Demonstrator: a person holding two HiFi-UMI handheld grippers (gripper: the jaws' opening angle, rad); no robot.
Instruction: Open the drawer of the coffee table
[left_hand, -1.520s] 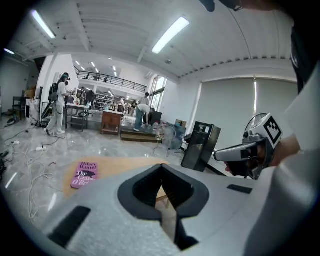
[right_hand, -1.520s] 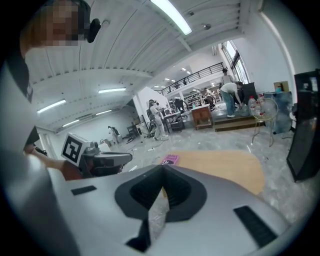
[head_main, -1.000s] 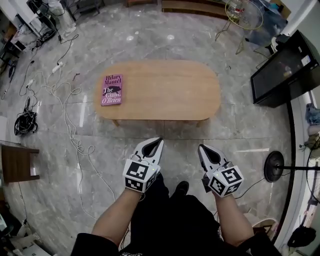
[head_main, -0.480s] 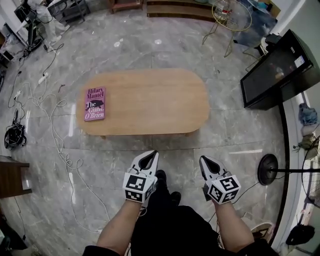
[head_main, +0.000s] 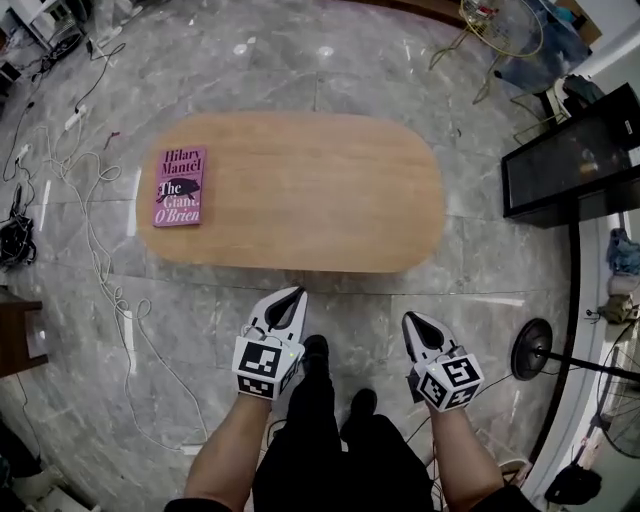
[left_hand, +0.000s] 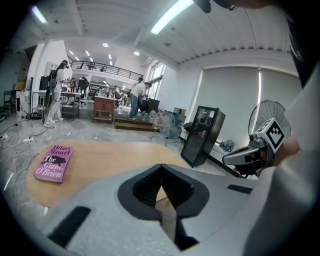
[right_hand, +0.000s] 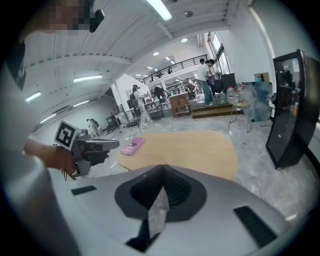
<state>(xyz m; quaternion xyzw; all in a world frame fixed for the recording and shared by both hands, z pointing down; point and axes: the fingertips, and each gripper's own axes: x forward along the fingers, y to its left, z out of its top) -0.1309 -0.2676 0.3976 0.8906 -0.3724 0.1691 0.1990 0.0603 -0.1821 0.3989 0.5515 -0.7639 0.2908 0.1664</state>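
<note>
The oval wooden coffee table (head_main: 300, 190) lies ahead of me on the marble floor; its drawer is hidden under the top from above. A pink book (head_main: 180, 186) rests on its left end. My left gripper (head_main: 293, 293) is shut and empty, its tip just short of the table's near edge. To its right, my right gripper (head_main: 409, 319) is also shut with nothing in it, a little further back. The left gripper view shows the tabletop (left_hand: 100, 160) and book (left_hand: 54, 162) beyond the closed tips (left_hand: 161, 167); the right gripper view shows the table (right_hand: 190, 150) past its closed tips (right_hand: 162, 170).
White cables (head_main: 95, 250) trail over the floor left of the table. A black cabinet (head_main: 575, 160) stands at the right, a round lamp base (head_main: 535, 348) near it, a wire fan (head_main: 500, 25) at the back. A dark stool (head_main: 15, 335) sits at the far left.
Both grippers have sunk and come closer to the table's near edge; the table now looks larger and nearer in the head view. Jaws stay shut.
</note>
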